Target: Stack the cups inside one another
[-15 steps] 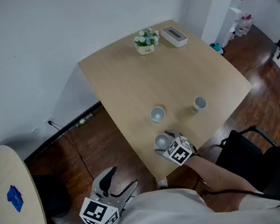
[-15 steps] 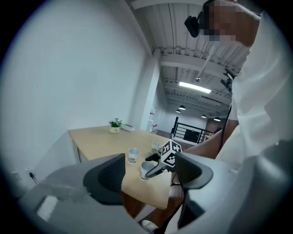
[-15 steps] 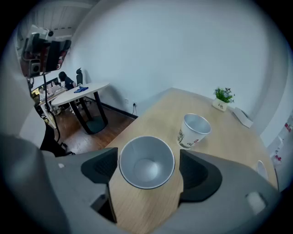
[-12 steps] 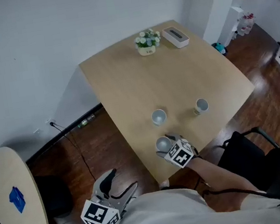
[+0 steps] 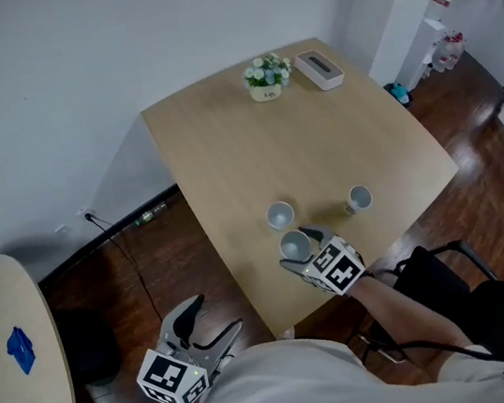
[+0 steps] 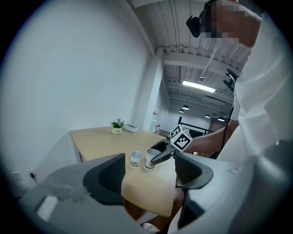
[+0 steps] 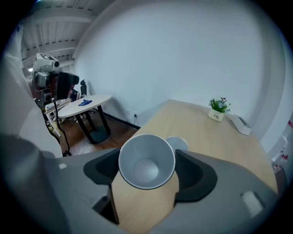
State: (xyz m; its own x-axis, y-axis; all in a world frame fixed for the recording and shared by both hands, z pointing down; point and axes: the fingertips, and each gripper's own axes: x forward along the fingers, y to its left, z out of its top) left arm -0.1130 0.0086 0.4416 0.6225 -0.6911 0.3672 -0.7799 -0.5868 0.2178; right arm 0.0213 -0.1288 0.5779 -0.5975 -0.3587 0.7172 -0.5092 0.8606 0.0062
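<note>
A pale grey paper cup (image 5: 293, 244) is clamped upright between the jaws of the right gripper (image 5: 297, 248), near the front edge of a light wooden surface (image 5: 316, 129). The right gripper view looks straight down into its empty interior, with a dark jaw pad pressed against each side of the rim. Whether its base rests on the surface or hangs just above it cannot be told.

Just beyond it stands a second pale grey paper cup (image 5: 280, 215), upright and empty, close to the held cup but not touching it. A third matching cup (image 5: 359, 199) stands apart to the right.

The step in hand appears to be carrying the first cup to its neighbour. No cup is nested yet, so the task looks barely begun. The next move likely calls for raising the held cup above the second cup's rim, centring it over the opening, lowering it straight in, then letting go.

The left gripper (image 5: 215, 317) hangs low beside the person, off the surface and over the dark wood floor (image 5: 175, 255). Its jaws stand wide apart with nothing between them.
</note>
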